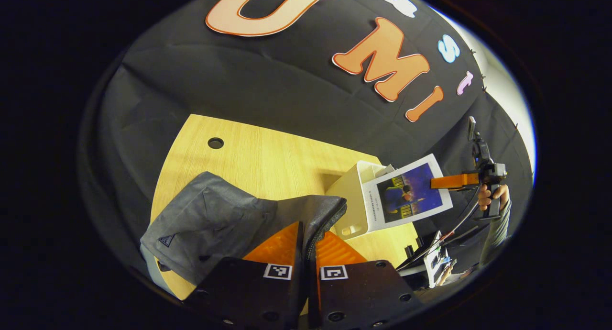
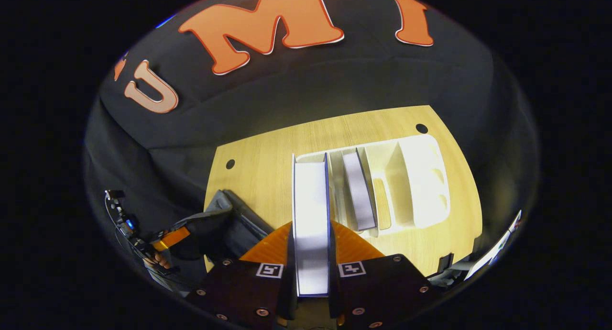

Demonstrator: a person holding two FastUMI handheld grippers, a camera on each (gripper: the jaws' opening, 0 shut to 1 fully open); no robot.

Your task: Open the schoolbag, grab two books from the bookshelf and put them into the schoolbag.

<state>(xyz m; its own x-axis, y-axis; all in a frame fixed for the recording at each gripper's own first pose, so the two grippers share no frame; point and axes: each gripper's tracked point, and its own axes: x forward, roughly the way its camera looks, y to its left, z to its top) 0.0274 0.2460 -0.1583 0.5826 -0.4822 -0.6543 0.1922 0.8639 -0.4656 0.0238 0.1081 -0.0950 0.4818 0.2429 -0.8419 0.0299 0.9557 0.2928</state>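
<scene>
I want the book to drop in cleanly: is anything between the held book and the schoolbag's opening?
Nothing visible. The right hand-held gripper holds the book above the white bookshelf; bare table separates it from the schoolbag, whose edge the left hand-held gripper pinches.

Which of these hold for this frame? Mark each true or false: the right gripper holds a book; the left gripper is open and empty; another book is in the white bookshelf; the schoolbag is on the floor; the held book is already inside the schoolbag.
1. The right gripper holds a book. True.
2. The left gripper is open and empty. False: its fingers are closed on the edge of the schoolbag.
3. Another book is in the white bookshelf. True.
4. The schoolbag is on the floor. False: it lies on the wooden table.
5. The held book is already inside the schoolbag. False: it is in the air beside the bookshelf.
</scene>
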